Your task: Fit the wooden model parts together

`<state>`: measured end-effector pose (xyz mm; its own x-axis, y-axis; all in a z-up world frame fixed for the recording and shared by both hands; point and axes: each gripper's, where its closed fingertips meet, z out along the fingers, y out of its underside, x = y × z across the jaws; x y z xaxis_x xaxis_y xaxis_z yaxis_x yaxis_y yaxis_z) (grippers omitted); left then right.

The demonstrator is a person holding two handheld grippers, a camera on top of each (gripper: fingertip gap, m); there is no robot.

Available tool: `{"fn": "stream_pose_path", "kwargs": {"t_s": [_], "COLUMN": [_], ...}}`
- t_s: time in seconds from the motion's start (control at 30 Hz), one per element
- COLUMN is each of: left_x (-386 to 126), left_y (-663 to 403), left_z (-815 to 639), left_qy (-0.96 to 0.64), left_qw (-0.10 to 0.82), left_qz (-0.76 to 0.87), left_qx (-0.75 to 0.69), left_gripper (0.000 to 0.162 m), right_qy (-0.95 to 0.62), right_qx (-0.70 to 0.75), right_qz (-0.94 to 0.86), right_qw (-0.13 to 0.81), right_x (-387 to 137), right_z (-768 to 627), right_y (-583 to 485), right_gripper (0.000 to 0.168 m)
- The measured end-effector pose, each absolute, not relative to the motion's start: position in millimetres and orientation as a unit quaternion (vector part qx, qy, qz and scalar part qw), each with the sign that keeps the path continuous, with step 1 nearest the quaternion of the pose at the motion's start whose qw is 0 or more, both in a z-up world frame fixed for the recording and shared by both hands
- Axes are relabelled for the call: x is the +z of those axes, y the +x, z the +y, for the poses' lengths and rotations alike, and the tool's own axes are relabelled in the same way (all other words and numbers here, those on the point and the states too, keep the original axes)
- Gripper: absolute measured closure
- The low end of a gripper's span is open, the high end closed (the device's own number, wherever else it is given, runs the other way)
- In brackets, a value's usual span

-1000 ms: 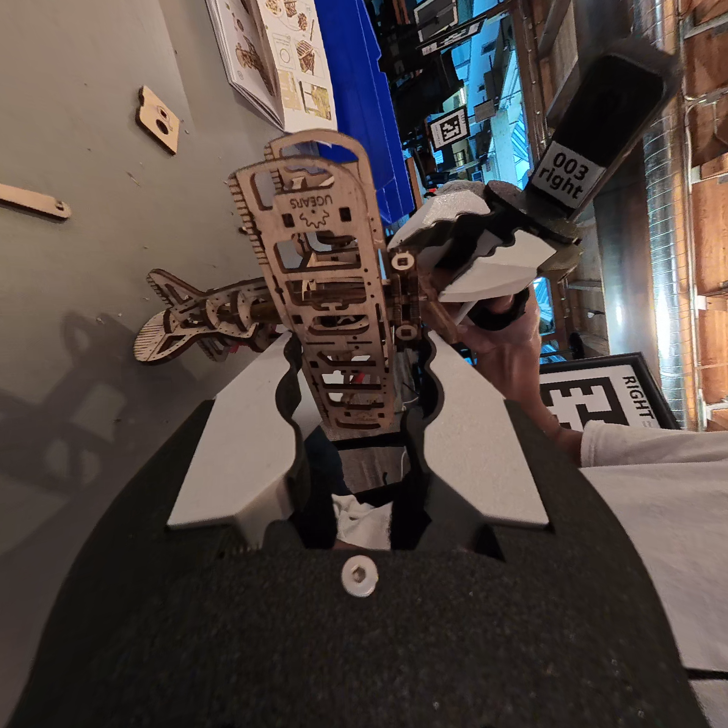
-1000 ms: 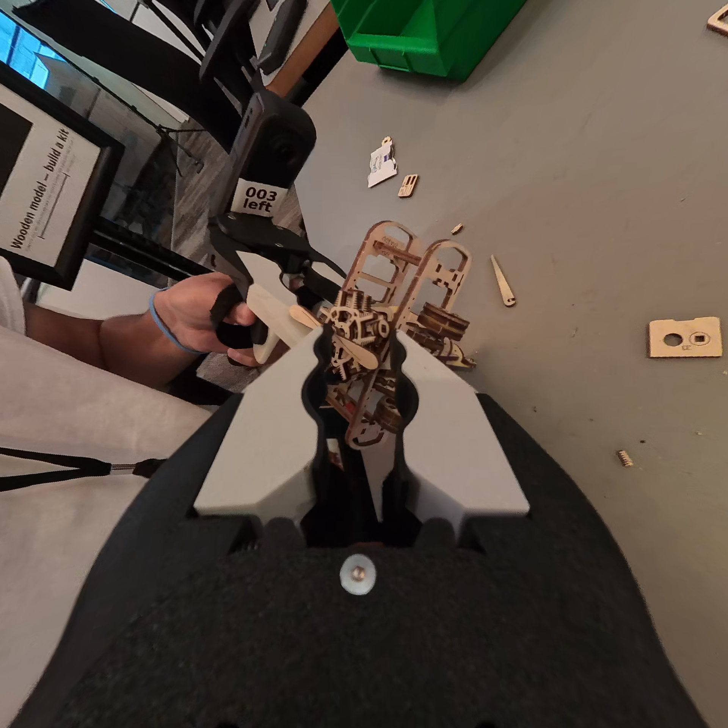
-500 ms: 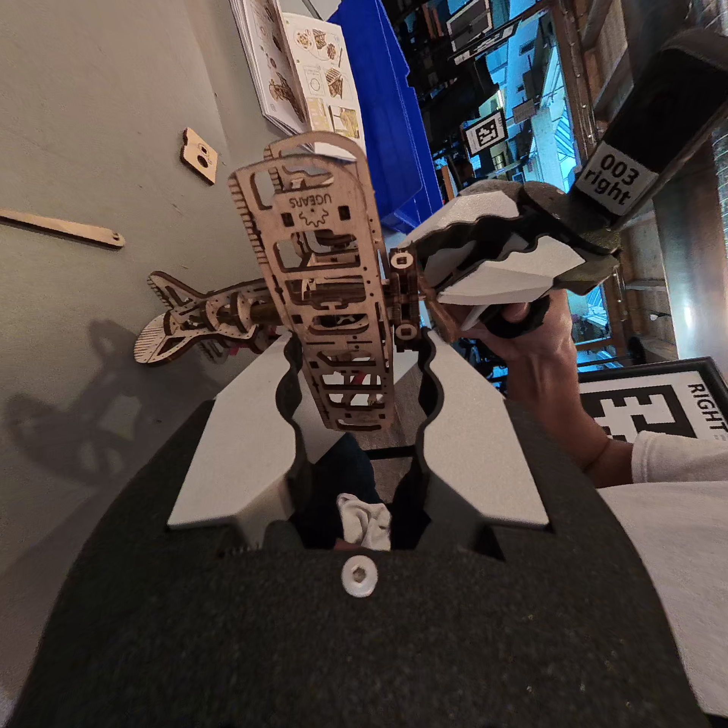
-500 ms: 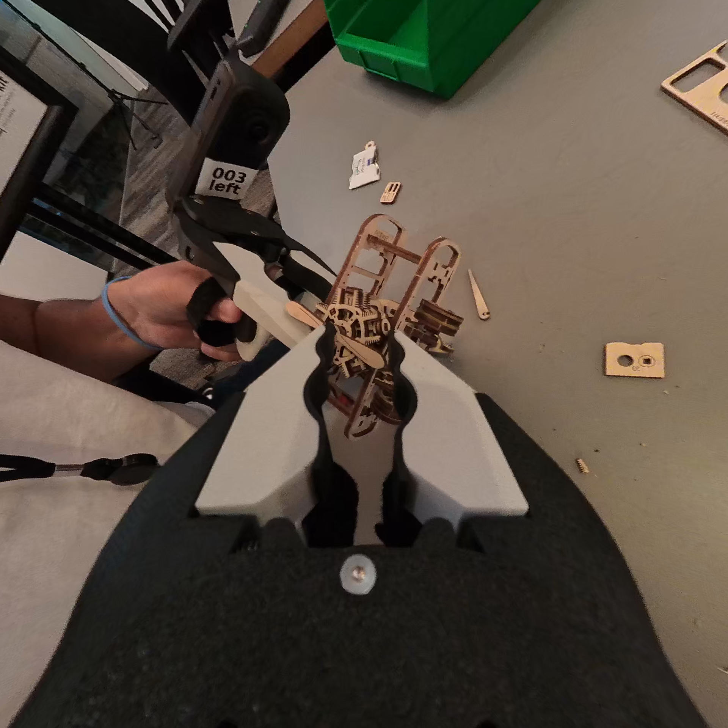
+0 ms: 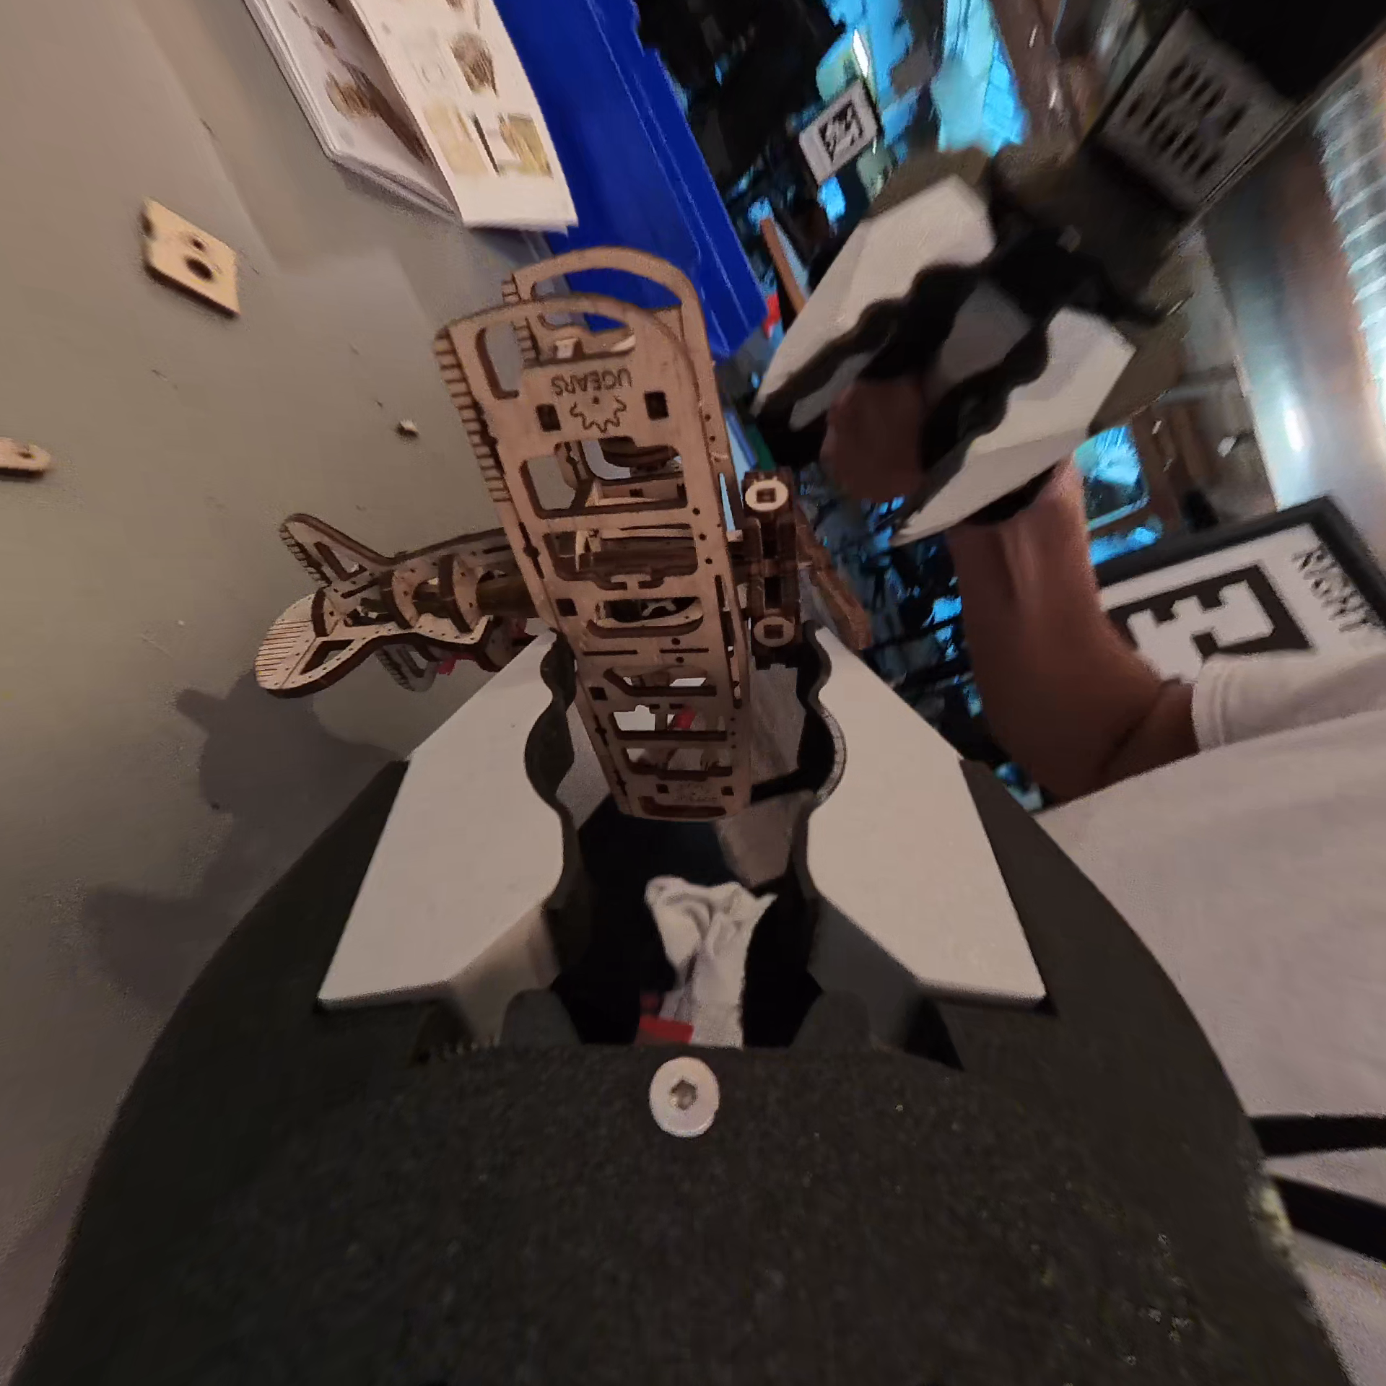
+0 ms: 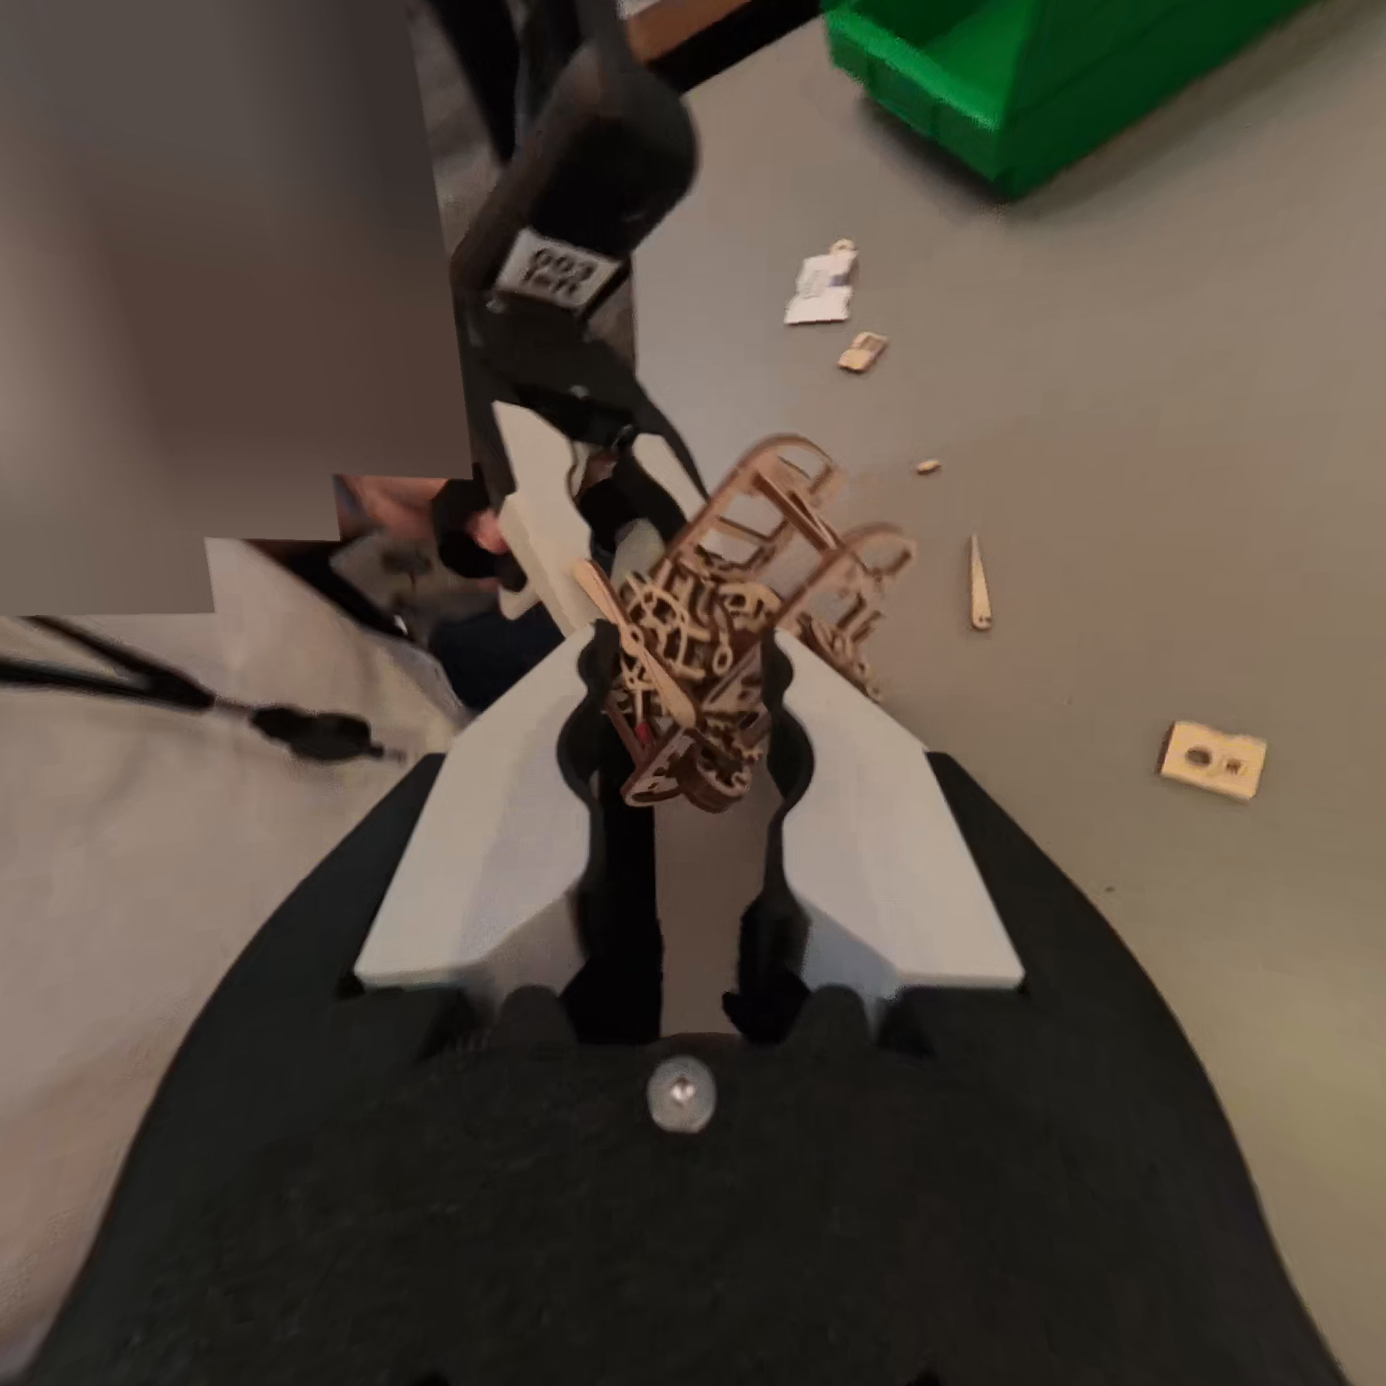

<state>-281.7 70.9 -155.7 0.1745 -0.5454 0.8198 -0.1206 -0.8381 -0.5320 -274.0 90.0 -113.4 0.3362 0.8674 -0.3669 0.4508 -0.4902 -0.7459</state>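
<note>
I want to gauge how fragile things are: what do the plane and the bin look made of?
Plane: thin, pale, unpainted plywood, going by dark, seemingly laser-cut edges and fretwork holes; likely brittle. Bin: glossy green, smooth moulded walls, probably hard plastic, though blurred.

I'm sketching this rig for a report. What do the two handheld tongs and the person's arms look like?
Both tongs, left and right, have pale grey wedge-shaped fingers with wavy black inner pads, set in a rough black body with a silver screw in the middle. Each carries a black camera block with a small white sticker. The person wears a white sleeve.
</note>
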Motion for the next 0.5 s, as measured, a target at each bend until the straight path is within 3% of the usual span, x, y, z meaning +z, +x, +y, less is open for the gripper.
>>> {"fn": "stream_pose_path", "kwargs": {"t_s": [0.3,0.5], "left_x": [-154,-157], "left_y": [-275,-268], "left_z": [32,25], "left_qy": [-0.747,-0.749], "left_qw": [0.163,0.138], "left_qz": [0.327,0.315], "left_qx": [-0.556,-0.567], "left_gripper": [0.104,0.104], "right_qy": [-0.699,-0.673], "right_qx": [0.378,0.332], "right_qz": [-0.604,-0.66], "right_qw": [0.061,0.015], "right_x": [-123,-132], "right_z": [39,32], "right_y": [-279,-273], "right_gripper": [0.131,0.136]}}
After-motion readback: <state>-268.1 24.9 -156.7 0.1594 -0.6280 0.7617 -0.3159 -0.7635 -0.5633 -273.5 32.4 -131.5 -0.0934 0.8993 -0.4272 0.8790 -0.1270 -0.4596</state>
